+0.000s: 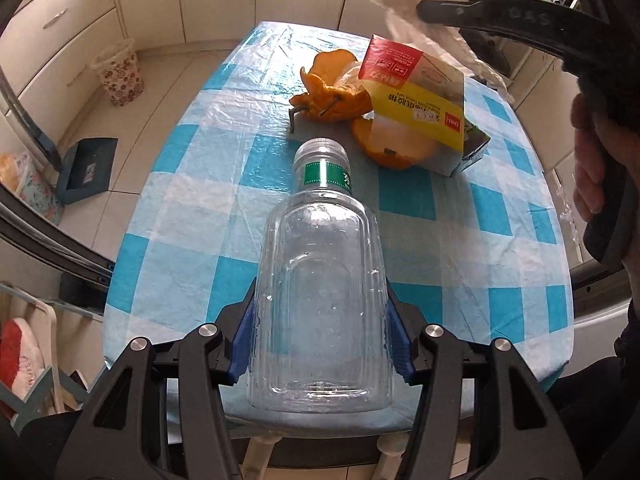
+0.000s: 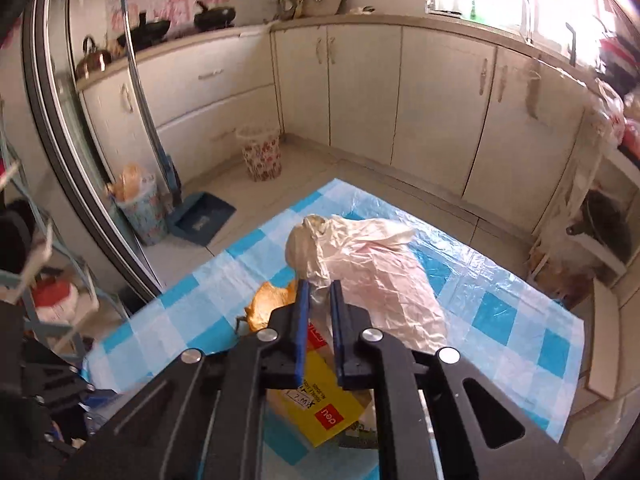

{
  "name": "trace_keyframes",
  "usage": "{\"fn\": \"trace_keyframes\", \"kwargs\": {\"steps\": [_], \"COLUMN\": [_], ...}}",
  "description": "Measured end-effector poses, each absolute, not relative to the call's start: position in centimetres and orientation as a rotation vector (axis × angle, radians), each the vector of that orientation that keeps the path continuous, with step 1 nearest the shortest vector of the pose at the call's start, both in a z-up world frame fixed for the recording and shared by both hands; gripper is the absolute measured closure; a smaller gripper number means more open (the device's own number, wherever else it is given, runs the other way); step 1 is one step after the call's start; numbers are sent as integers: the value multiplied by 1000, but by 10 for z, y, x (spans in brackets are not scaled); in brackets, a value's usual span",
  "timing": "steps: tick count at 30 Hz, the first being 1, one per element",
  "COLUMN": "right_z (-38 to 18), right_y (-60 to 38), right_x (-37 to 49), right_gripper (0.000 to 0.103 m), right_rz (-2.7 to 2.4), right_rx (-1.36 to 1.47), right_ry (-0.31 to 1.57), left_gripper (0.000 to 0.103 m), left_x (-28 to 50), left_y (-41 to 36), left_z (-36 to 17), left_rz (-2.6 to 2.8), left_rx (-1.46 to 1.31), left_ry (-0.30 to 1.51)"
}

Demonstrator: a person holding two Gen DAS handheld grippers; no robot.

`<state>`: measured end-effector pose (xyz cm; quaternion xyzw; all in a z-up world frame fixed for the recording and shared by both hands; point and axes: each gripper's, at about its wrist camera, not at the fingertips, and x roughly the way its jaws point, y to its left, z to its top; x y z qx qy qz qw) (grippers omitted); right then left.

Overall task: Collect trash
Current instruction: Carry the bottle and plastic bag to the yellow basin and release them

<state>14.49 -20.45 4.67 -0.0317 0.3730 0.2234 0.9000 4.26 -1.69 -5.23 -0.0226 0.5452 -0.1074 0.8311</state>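
Your left gripper holds the clear bottle low on its body, jaws pressed against both ribbed sides, cap pointing away over the checked counter. The bottle looks empty and its cap is on, so holding it lying flat should spill nothing.

Your right gripper is raised above the counter with its jaws narrowed on the gathered neck of a white plastic bag. The bag hangs slack from that pinch, which would keep it clear of the other rubbish. What is inside cannot be told; a rounded bulge at its far end suggests something is bundled there.

Still on the counter, close together, lie orange peel and a yellow-and-red box tipped against the peel, with a dark carton just beside it.

Two flowered bins stand on the floor: one by the cabinets, which seems lined and not visibly full, and another near the dustpan, holding what appears to be a stuffed bag. Either looks a likely place for both items, though the nearer choice is a guess.
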Motion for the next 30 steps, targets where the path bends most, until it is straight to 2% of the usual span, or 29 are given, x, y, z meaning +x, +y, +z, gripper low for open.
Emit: {"fn": "trace_keyframes", "kwargs": {"steps": [7,18,22,30], "right_z": [89,73,58,-23], "right_y": [-273,-366,-418,-515], "right_x": [78,6,-19,-60], "right_gripper": [92,92,91,90], "right_rz": [461,278,152,-89], "right_rx": [144,250,312,453], "right_ry": [635,697,732,991], "left_gripper": [50,51,51,51], "left_x": [39,16,0,-35], "left_y": [-15,-38,-77,-210], "left_z": [-37,2,19,21], "left_rz": [-226,-375,-498,-753], "left_rx": [-77,-144,-115,-25], "left_ry": [1077,876,825,878]}}
